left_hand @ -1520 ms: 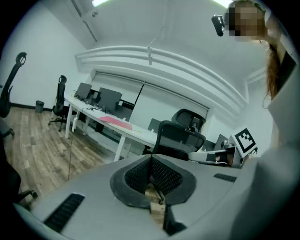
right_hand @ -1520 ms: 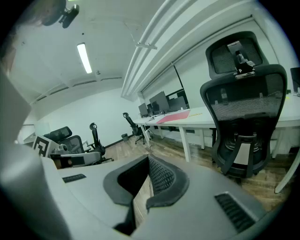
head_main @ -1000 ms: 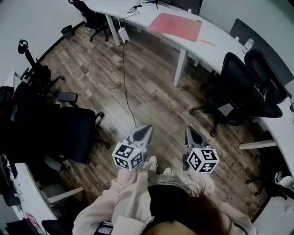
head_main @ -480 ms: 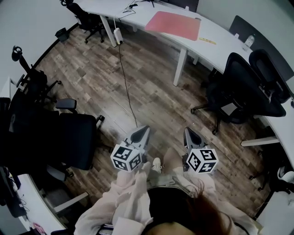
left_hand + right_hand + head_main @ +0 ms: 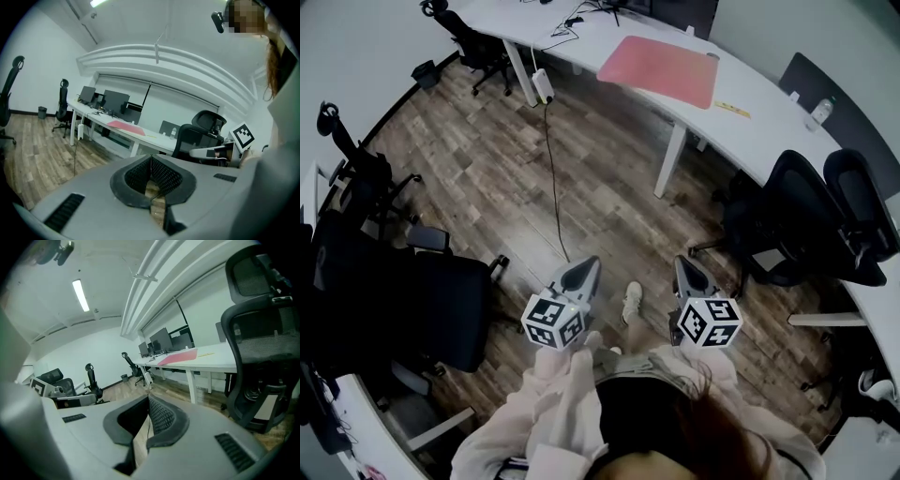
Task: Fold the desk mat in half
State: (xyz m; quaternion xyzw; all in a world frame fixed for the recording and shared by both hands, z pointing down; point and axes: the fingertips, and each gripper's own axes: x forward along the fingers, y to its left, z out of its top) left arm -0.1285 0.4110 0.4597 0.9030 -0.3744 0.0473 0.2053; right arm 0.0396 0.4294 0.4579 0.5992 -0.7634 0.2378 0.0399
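The mat (image 5: 658, 70) lies flat on the surface (image 5: 750, 117) at 12 o'clock, well apart from the left gripper (image 5: 584, 272) and right gripper (image 5: 686, 272). Both have their fingers clenched on nothing. Best to approach squarely, release the fingers, then take one edge's two corners.

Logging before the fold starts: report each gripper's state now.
Left gripper: jaws shut, holding nothing.
Right gripper: jaws shut, holding nothing.
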